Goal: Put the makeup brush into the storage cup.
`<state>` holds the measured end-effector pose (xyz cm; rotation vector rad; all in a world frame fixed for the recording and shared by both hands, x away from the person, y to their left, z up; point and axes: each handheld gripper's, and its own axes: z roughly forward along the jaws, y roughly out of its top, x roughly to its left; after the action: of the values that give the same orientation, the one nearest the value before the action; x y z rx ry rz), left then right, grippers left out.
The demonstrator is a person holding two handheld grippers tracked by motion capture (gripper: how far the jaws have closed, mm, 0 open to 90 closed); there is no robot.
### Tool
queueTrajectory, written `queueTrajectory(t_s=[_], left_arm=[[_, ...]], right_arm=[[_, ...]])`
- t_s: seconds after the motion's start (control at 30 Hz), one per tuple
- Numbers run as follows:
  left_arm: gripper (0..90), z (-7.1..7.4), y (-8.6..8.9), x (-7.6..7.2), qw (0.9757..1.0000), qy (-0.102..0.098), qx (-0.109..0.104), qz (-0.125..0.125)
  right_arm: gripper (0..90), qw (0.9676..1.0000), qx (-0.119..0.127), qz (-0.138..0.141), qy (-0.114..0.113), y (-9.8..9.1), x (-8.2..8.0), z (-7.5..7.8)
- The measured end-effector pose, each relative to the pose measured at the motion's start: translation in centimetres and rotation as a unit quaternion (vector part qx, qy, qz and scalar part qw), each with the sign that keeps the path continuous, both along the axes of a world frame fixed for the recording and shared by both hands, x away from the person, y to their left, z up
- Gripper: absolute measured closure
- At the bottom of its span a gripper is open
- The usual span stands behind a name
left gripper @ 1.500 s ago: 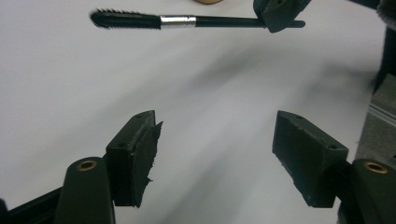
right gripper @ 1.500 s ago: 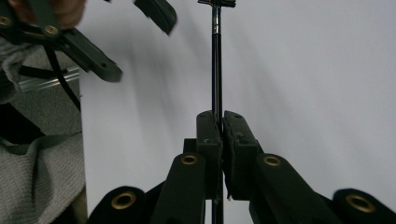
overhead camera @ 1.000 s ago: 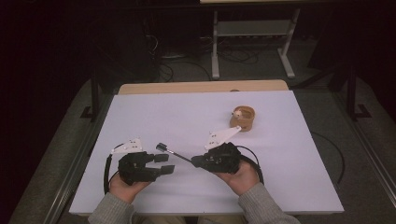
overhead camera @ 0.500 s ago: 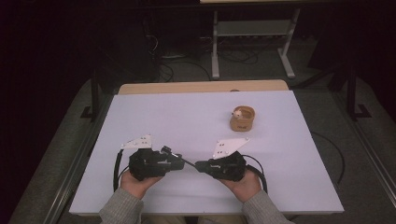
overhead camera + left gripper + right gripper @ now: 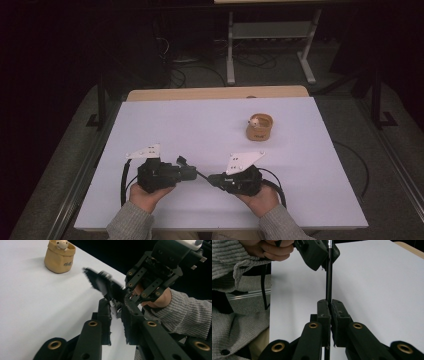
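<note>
Rod work at a white-topped table, caught from above and along both tools. Clamped a thin black rod tight in the right gripper, jaws pressed together on it with no gap showing. Ran that rod straight out from those jaws to the left gripper, which faced the right one tip to tip. Had just been closing the left jaws, with the rod between them; by the right gripper view, gripped the rod's far end there, though the left gripper view kept a narrow slit between the pads. Spanned the short gap between left gripper and right gripper with the rod, low over the table's near part. Wrapped the left hand and the right hand around the black bodies from below, grey knitted sleeves coming in at the front edge. Carried a grey three-cornered plate on top of each tool. Left a tan pouch-shaped pot with a small pale animal figure in its mouth standing upright well apart, farther back and to the right. Covered most of the table in white, with a strip of wooden edge bare along the far side.
</note>
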<state>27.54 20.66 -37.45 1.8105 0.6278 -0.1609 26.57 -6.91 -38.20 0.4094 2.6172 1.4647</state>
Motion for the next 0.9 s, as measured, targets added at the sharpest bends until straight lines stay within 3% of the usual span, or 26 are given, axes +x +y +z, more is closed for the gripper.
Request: queueTrajectory(t_s=[0.27, 0.47, 0.63, 0.9], left_arm=[[84.1, -0.1, -0.2, 0.2, 0.9999, 0.008, -0.007, -0.010], [85.0, -0.1, -0.3, 0.2, 0.9999, 0.006, -0.001, -0.010], [85.5, 0.1, -0.3, 0.2, 0.9999, 0.002, 0.011, -0.013], [85.7, 1.1, -0.9, 0.0, 0.9984, -0.016, 0.050, -0.020]], right_arm=[[85.1, 0.9997, -0.017, 0.006, -0.017, 0.3, -0.2, -0.2], [85.0, 0.9997, -0.017, 0.008, -0.016, 0.3, -0.1, -0.4], [84.9, 0.9997, -0.017, 0.011, -0.014, 0.3, 0.0, -0.5], [83.6, 0.9996, -0.013, 0.023, 0.005, 0.6, 0.4, -0.6]])
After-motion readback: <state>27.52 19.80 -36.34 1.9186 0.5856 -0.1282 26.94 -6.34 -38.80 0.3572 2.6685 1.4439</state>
